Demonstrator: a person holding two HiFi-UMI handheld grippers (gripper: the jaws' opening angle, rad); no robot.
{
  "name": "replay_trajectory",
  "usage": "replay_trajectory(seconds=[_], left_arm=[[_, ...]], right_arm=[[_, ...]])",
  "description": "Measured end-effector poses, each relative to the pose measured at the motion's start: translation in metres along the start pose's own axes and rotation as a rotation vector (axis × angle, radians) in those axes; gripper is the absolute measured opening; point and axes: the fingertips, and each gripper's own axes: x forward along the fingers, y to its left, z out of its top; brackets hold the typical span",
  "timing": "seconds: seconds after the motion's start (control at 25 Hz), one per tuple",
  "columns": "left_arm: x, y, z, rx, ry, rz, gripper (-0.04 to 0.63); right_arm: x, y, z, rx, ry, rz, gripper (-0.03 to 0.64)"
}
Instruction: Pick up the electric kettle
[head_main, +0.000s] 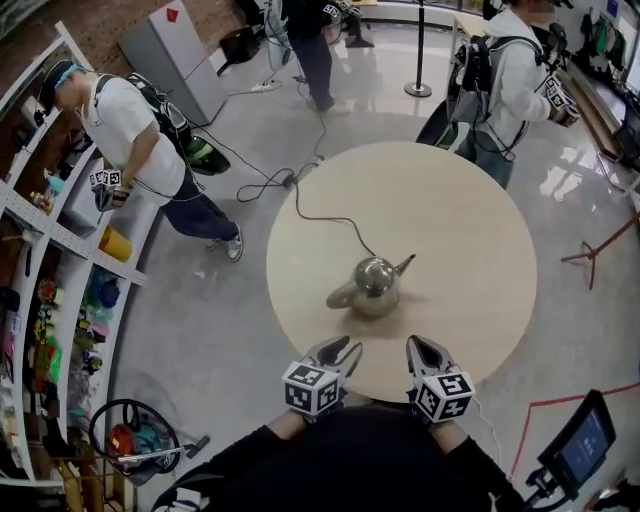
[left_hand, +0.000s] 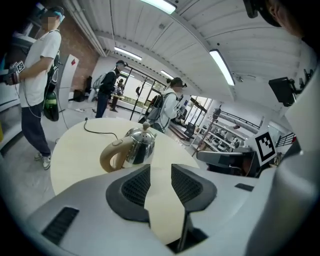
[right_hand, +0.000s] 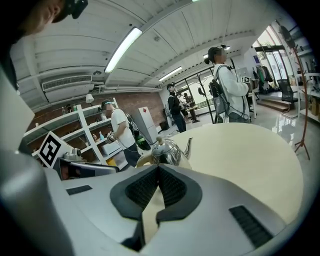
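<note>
electric kettle (head_main: 372, 285) mid-table (head_main: 470, 230), handle (head_main: 340, 296) toward 8 o'clock, spout 2 | left gripper (head_main: 342, 348) part-open, empty, kettle at its 1 o'clock, nearer handle | right gripper (head_main: 420, 346) jaws together, empty, kettle at 11

Bright ceiling tubes (right_hand: 122, 49) light everything evenly; the 2 gripper views bend at their edges.

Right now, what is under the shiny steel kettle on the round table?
The shiny steel kettle with a beige handle stands on the round beige table. A black cord runs up to it. Whether a base sits beneath, its body hides.
</note>
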Motion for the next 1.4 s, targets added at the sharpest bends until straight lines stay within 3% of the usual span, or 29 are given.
replay_trajectory(seconds=[0.12,0.28,0.36,0.6,0.76,1.0,1.16,1.4], left_arm=[[0.005,0.001,0.007,0.009,0.001,0.051,0.144],[0.019,-0.010,0.014,0.124,0.010,0.099,0.144],[0.027,-0.012,0.017,0.143,0.014,0.123,0.144],[0.038,0.005,0.009,0.046,0.048,0.182,0.144],[0.052,0.008,0.012,0.057,0.060,0.199,0.144],[0.064,0.025,0.001,0.052,0.093,0.219,0.144],[0.069,0.041,-0.012,0.033,0.108,0.230,0.144],[0.061,0.087,0.000,0.008,0.052,0.246,0.144]], right_arm=[[0.007,-0.017,0.010,0.032,-0.007,0.016,0.006],[0.023,-0.035,0.009,0.106,0.020,0.086,0.006],[0.031,-0.041,0.008,0.126,0.029,0.125,0.006],[0.050,-0.048,0.001,0.148,0.046,0.191,0.006],[0.059,-0.056,0.002,0.162,0.053,0.211,0.006],[0.073,-0.069,-0.004,0.145,0.063,0.184,0.006],[0.082,-0.083,-0.013,0.135,0.070,0.120,0.006],[0.100,-0.077,-0.010,0.117,0.061,0.044,0.006]])
